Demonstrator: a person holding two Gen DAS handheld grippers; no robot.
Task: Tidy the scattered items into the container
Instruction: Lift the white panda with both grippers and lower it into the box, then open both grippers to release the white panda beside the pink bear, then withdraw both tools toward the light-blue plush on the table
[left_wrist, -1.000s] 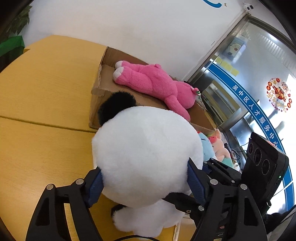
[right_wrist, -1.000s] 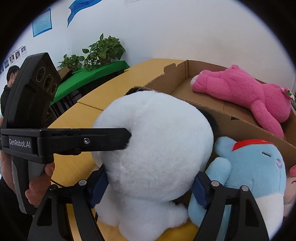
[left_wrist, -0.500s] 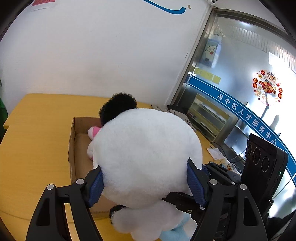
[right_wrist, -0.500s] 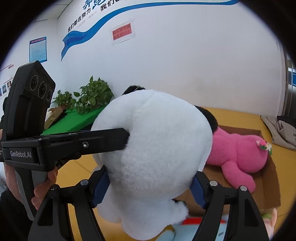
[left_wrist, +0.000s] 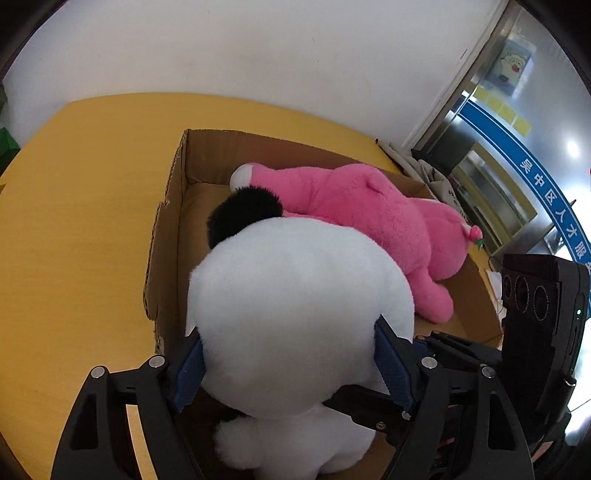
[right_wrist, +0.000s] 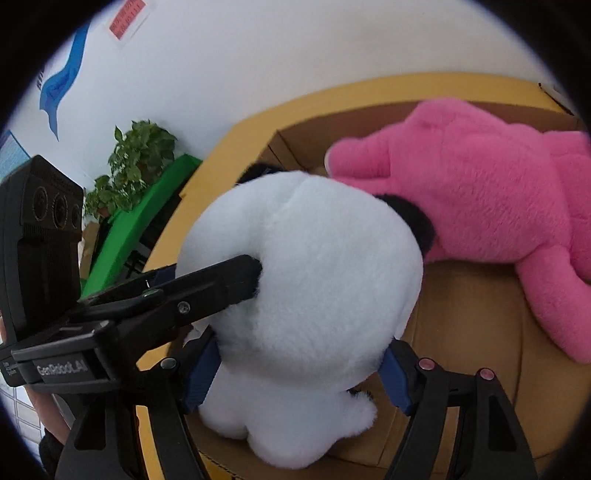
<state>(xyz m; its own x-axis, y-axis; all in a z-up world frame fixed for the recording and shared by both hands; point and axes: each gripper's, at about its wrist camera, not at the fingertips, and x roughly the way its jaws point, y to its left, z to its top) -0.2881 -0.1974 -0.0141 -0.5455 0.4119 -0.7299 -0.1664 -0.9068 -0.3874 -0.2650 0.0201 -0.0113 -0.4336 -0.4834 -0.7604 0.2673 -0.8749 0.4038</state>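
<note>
A big white plush panda with black ears is held by both grippers at once. My left gripper is shut on its head from both sides, and so is my right gripper. The panda hangs over the near end of an open cardboard box. A pink plush bear lies inside the box, also seen in the right wrist view. The left gripper's arm crosses the right wrist view and presses into the panda.
The box sits on a yellow table. A white wall and glass door stand behind. Potted plants on a green ledge stand to the left of the table.
Both grippers have carried the panda up off the table and forward over the box, then tilted down. The blue and pink toys beside the box have left view.
</note>
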